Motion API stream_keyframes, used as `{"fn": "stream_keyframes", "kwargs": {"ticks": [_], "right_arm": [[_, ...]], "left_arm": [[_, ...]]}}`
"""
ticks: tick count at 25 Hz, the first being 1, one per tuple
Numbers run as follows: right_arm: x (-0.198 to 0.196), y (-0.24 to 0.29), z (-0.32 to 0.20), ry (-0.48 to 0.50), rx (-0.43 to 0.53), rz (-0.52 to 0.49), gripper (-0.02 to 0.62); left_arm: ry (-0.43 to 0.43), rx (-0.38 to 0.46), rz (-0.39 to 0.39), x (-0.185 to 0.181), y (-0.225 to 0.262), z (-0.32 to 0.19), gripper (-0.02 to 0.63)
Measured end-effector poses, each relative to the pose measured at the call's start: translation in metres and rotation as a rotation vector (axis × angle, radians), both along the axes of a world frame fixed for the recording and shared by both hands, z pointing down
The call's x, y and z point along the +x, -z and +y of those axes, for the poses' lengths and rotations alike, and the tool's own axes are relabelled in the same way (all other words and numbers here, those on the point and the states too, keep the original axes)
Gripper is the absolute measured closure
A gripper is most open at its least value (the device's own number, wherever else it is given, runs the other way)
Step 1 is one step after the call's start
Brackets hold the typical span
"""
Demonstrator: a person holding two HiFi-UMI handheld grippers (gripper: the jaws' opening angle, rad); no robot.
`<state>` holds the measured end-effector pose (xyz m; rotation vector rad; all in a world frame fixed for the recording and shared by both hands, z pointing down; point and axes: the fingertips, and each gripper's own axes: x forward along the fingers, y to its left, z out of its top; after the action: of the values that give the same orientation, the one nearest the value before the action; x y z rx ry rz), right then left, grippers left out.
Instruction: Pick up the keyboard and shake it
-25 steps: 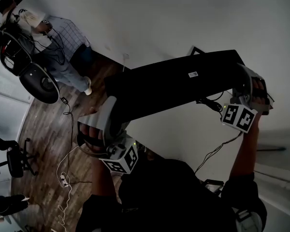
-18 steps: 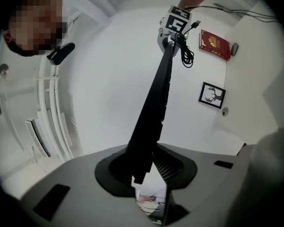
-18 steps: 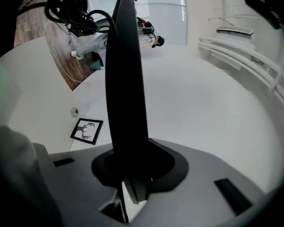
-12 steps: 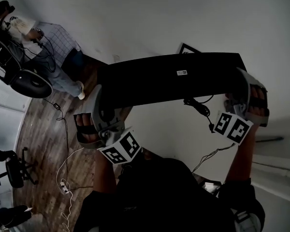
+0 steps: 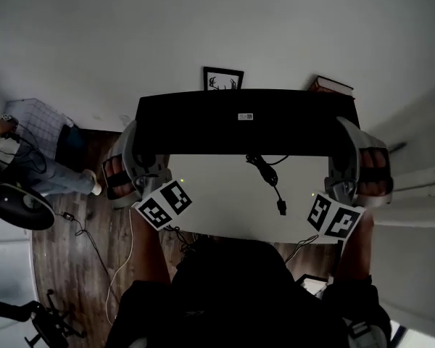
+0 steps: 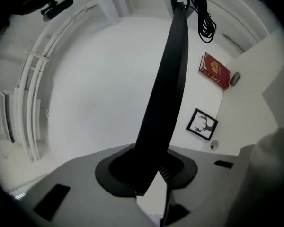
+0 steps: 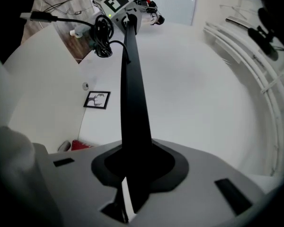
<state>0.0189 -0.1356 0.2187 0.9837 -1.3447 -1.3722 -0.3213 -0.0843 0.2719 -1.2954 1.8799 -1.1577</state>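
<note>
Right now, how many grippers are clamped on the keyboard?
2. The left gripper clamps the keyboard at its left end; the right gripper clamps its right end. Neither grip is hidden.

white table (image 5: 210, 194) under arms, mostly bare. black picture frame (image 5: 223, 78) with antler drawing flat on far part. red book (image 5: 333, 86) flat, well right of frame. small grey thing (image 6: 235, 79) just beside book, small round thing (image 6: 214, 145) near frame, both too small to tell. wood floor (image 5: 80, 230) left of table: loose white cable (image 5: 119, 259), black chair base (image 5: 47, 323) at lower left, person (image 5: 43, 169) standing at far left.
</note>
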Motion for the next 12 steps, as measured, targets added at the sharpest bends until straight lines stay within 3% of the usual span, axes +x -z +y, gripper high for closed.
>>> {"fn": "stream_keyframes", "kwargs": {"ticks": [5, 12], "right_arm": [[0.106, -0.034, 0.040, -0.138, 0.045, 0.011, 0.508], [0.165, -0.025, 0.148, -0.337, 0.069, 0.064, 0.508]], "left_arm": [[-0.226, 0.011, 0.012, 0.108, -0.039, -0.071, 0.494], [-0.598, -0.002, 0.055, 0.236, -0.043, -0.106, 0.494]]}}
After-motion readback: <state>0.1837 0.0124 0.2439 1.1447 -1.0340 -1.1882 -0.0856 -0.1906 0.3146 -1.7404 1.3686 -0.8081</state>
